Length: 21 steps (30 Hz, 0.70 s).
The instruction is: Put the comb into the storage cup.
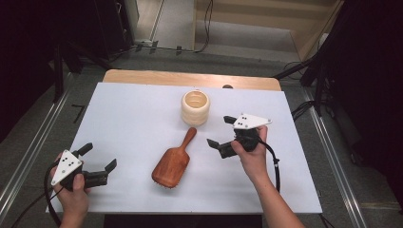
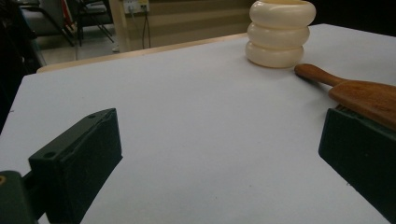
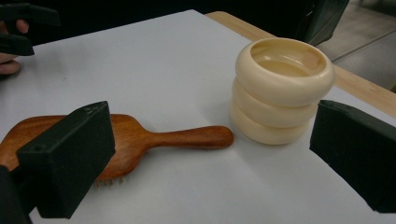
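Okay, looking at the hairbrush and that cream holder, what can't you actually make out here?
- Hairbrush bristles: it lies bristles down, so its wooden back hides them in the high view.
- Brush head in the left gripper view: covered by the jaw and cut by the frame edge.
- Cream holder bottom: its wall hides part of it in the right gripper view.

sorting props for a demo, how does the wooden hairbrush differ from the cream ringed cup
The hairbrush is dark reddish-brown wood; the cup is pale cream. The hairbrush lies flat, bristles down, its handle pointing toward the cup; the cup stands upright, its mouth open upward. The hairbrush is long and flat; the cup is round, shaped like three stacked rings. Both rest on the white table, neither held by a claw.
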Tool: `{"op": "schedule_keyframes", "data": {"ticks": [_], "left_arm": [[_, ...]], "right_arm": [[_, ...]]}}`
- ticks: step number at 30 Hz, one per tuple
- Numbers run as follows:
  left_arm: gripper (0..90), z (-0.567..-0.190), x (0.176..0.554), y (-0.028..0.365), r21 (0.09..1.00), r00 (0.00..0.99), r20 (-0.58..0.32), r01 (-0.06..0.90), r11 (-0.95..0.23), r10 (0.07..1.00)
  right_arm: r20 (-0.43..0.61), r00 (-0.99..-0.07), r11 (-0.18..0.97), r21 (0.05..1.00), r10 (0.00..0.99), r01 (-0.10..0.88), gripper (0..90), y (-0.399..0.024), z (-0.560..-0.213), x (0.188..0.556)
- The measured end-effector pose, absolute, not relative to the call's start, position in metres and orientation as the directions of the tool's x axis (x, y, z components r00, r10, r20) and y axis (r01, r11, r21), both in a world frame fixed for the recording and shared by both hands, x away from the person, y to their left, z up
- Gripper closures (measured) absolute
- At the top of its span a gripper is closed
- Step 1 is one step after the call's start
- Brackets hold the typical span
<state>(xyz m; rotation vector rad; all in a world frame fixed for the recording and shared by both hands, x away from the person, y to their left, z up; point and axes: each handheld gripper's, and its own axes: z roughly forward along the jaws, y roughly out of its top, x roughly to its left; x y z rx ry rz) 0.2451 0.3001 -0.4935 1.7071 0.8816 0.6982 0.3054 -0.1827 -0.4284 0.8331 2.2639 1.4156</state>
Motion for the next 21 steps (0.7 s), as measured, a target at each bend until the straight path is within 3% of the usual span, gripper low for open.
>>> {"op": "schedule_keyframes", "data": {"ticks": [3, 4, 5, 11, 21], "left_arm": [[0.0, -0.494, 0.245, 0.301, 0.958, 0.560, 0.029, 0.220, -0.183, 0.828], [0.0, -0.494, 0.245, 0.301, 0.958, 0.559, 0.029, 0.220, -0.183, 0.829], [0.0, -0.494, 0.245, 0.301, 0.958, 0.559, 0.029, 0.220, -0.182, 0.829], [0.0, -0.493, 0.245, 0.301, 0.959, 0.559, 0.029, 0.220, -0.181, 0.828], [0.0, -0.493, 0.245, 0.301, 0.961, 0.555, 0.020, 0.219, -0.169, 0.832]], "right_arm": [[0.029, -0.785, 0.349, 0.886, 0.618, 0.307, 1.9, -0.175, -0.428, 0.312], [0.035, -0.789, 0.349, 0.884, 0.613, 0.310, 14.2, -0.173, -0.428, 0.313], [0.036, -0.791, 0.349, 0.884, 0.611, 0.310, 21.1, -0.170, -0.428, 0.316], [0.061, -0.815, 0.383, 0.860, 0.577, 0.336, 21.9, -0.158, -0.428, 0.329], [0.039, -0.859, 0.485, 0.812, 0.510, 0.325, 66.8, -0.131, -0.427, 0.346]]}}
